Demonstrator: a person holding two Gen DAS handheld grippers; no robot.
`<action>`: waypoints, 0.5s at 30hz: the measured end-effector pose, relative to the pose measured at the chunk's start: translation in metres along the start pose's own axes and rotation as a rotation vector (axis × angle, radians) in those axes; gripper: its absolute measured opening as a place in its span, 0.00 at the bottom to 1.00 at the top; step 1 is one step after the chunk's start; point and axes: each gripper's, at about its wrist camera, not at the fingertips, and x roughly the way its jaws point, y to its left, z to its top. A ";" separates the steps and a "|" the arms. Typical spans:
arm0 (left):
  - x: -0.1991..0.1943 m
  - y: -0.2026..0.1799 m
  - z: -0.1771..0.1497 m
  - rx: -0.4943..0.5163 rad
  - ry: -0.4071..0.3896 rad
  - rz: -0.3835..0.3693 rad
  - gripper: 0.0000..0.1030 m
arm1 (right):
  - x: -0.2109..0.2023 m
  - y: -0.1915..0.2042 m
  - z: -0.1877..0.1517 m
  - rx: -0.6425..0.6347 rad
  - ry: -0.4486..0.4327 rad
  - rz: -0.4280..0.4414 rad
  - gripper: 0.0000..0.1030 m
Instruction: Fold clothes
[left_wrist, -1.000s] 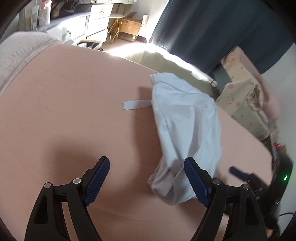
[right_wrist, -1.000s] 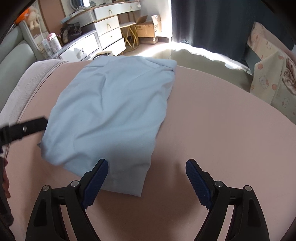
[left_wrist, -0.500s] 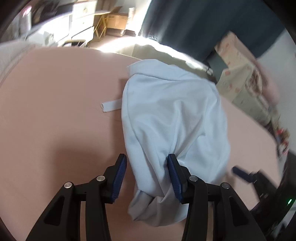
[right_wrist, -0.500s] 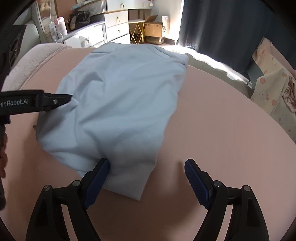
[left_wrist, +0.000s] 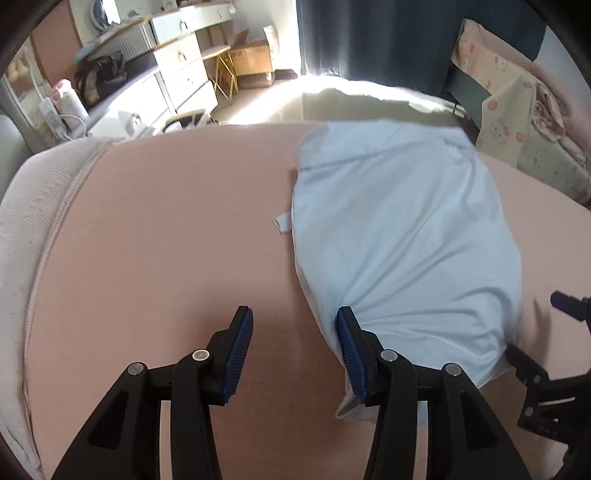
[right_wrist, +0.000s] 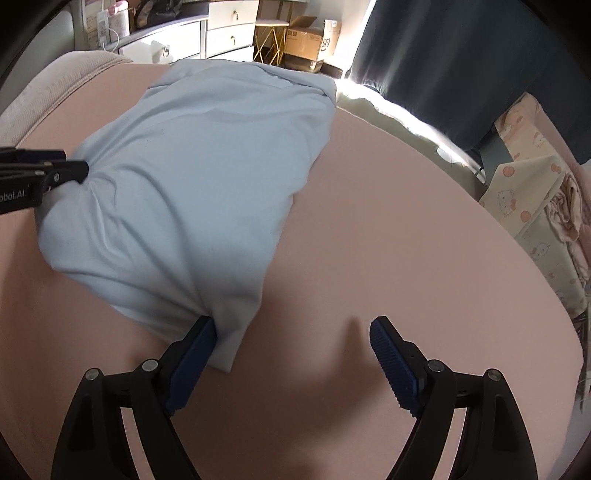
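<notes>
A pale blue folded garment (left_wrist: 399, 236) lies on the pink bed sheet (left_wrist: 166, 229); it also shows in the right wrist view (right_wrist: 199, 173). My left gripper (left_wrist: 293, 350) is open, empty between the fingers, its right finger pressed against the garment's near left edge. My right gripper (right_wrist: 291, 350) is open, its left finger touching the garment's near right corner. Each gripper shows at the other view's edge. A small strip of cloth (left_wrist: 282, 222) sticks out at the garment's left side.
A ribbed pale blanket edge (left_wrist: 33, 206) runs along the left of the bed. Patterned bedding (right_wrist: 535, 206) is piled at the right. Drawers (left_wrist: 177, 70), a cardboard box (left_wrist: 251, 59) and a dark curtain (left_wrist: 376, 40) stand beyond the bed.
The left gripper closed partly around the garment's edge half a second ago and has opened wider and shifted left. The right gripper moved in until its left finger touches the garment's corner.
</notes>
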 end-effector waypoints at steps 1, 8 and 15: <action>-0.009 0.003 0.002 -0.029 -0.019 -0.015 0.43 | -0.006 -0.003 -0.001 0.010 0.000 0.003 0.82; -0.064 0.023 0.017 -0.194 -0.126 -0.086 0.43 | -0.050 -0.014 0.005 0.087 -0.067 0.079 0.84; -0.085 0.004 0.007 -0.139 -0.115 -0.037 0.54 | -0.082 -0.018 0.005 0.077 -0.115 0.076 0.84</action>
